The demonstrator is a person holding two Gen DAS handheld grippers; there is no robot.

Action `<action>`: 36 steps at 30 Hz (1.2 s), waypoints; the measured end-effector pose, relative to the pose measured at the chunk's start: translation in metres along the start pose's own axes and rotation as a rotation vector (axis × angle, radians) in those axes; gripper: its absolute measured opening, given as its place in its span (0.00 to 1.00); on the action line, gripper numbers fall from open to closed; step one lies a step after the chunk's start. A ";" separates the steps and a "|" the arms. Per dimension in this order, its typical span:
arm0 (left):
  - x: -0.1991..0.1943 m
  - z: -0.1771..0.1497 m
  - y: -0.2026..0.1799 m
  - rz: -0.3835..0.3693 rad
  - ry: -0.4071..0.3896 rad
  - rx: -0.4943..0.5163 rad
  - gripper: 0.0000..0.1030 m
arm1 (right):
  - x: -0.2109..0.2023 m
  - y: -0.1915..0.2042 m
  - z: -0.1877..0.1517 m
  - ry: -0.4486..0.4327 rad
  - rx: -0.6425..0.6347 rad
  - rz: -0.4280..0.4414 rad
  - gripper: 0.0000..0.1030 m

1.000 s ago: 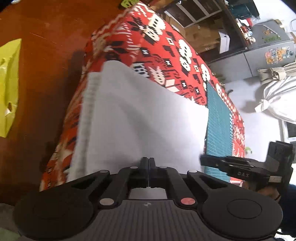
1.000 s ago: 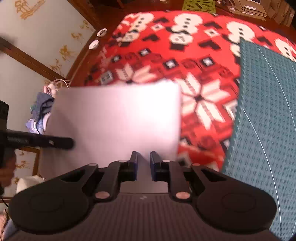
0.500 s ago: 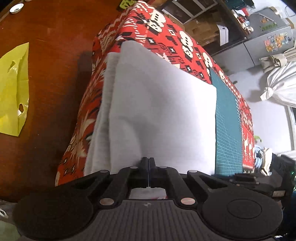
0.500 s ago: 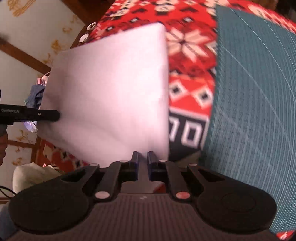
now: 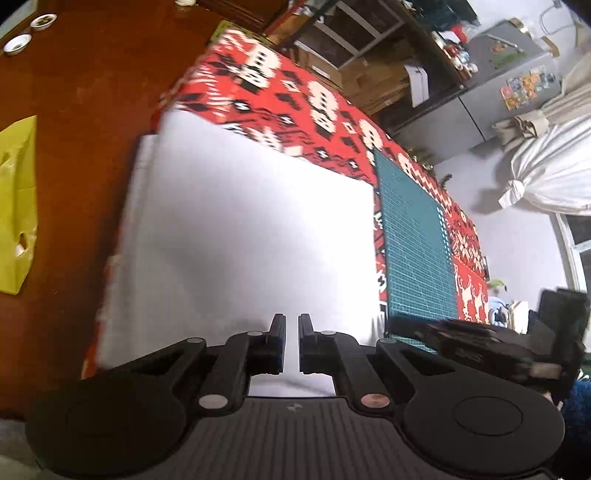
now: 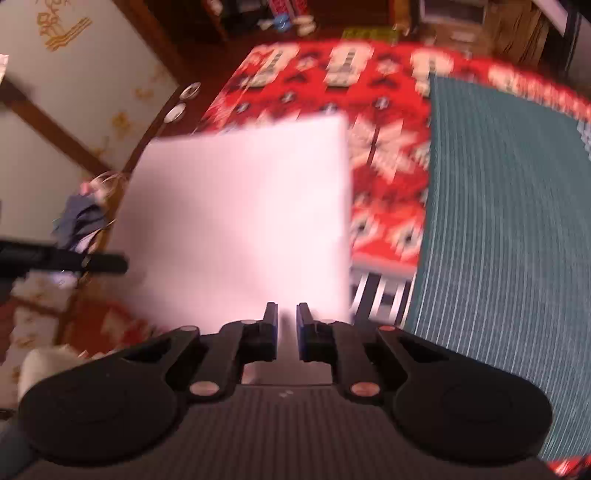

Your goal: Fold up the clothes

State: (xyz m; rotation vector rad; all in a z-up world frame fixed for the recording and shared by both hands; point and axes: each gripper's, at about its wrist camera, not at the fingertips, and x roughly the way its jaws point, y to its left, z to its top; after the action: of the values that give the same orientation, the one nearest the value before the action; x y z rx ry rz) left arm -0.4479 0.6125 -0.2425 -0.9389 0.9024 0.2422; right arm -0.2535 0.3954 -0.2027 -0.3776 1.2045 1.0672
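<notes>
A white folded cloth (image 5: 251, 236) lies flat on the red patterned table cover (image 5: 314, 107), with a layered edge along its left side. My left gripper (image 5: 291, 332) hovers at the cloth's near edge, and its fingers stand slightly apart with white cloth showing in the gap. In the blurred right wrist view the same cloth (image 6: 243, 218) fills the middle. My right gripper (image 6: 287, 325) sits at the cloth's near edge, its fingers set narrowly with cloth between them. From the left wrist view the right gripper (image 5: 461, 336) is a dark blur at the cloth's near right corner.
A green cutting mat (image 5: 413, 236) lies to the right of the cloth on the cover. Dark wooden table (image 5: 74, 92) lies to the left, with a yellow plastic bag (image 5: 14, 206) and two small bowls (image 5: 29, 31). Shelves, boxes and a white sack stand behind.
The cloth, held up a second ago, has come down flat onto the cover. My left gripper, shut before, now shows a small gap. The right gripper moved back toward the near edge.
</notes>
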 end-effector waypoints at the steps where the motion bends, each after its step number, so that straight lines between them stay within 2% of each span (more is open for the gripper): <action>1: 0.008 0.001 -0.004 -0.002 0.007 0.009 0.05 | 0.007 -0.004 0.003 0.002 0.013 -0.006 0.11; 3: 0.021 -0.002 -0.010 0.011 0.028 0.039 0.05 | 0.017 -0.012 0.004 0.009 0.036 -0.014 0.10; 7: 0.031 -0.021 -0.006 0.079 0.059 0.100 0.05 | 0.015 -0.023 -0.016 0.036 0.066 -0.004 0.10; 11: 0.026 -0.037 0.010 0.096 0.083 0.056 0.04 | 0.009 -0.033 -0.032 0.063 0.097 0.005 0.10; 16: 0.020 -0.049 0.014 0.140 0.130 0.066 0.05 | 0.000 -0.026 -0.038 0.104 0.068 -0.009 0.12; 19: 0.008 -0.048 0.008 0.113 0.114 0.054 0.05 | -0.008 0.000 -0.039 0.105 -0.034 -0.033 0.12; 22: -0.008 -0.035 -0.002 0.073 0.053 0.030 0.06 | -0.007 0.019 -0.029 0.078 -0.056 -0.008 0.12; 23: -0.015 -0.027 -0.005 0.071 0.019 0.021 0.11 | -0.006 0.021 -0.024 0.063 -0.052 -0.003 0.13; 26: -0.037 -0.005 -0.008 0.144 -0.118 0.019 0.53 | -0.002 0.017 -0.004 0.015 -0.023 -0.004 0.16; 28: -0.044 0.013 -0.001 0.188 -0.182 0.014 0.58 | 0.002 0.010 0.009 -0.012 -0.004 -0.007 0.24; 30: -0.046 0.031 0.010 0.217 -0.216 0.003 0.59 | 0.005 0.003 0.022 -0.040 0.015 -0.011 0.33; 31: -0.041 0.039 0.017 0.224 -0.208 -0.002 0.59 | 0.006 -0.001 0.027 -0.050 0.026 -0.015 0.36; 33: -0.032 0.054 0.033 0.239 -0.191 -0.013 0.59 | 0.012 -0.015 0.038 -0.058 0.053 -0.022 0.48; 36: -0.016 0.075 0.051 0.255 -0.155 -0.027 0.59 | 0.023 -0.032 0.054 -0.077 0.088 -0.008 0.55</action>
State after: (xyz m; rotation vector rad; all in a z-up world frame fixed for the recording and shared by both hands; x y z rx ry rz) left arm -0.4431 0.7042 -0.2408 -0.8171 0.8759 0.5395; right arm -0.1971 0.4294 -0.2120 -0.2702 1.1759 1.0093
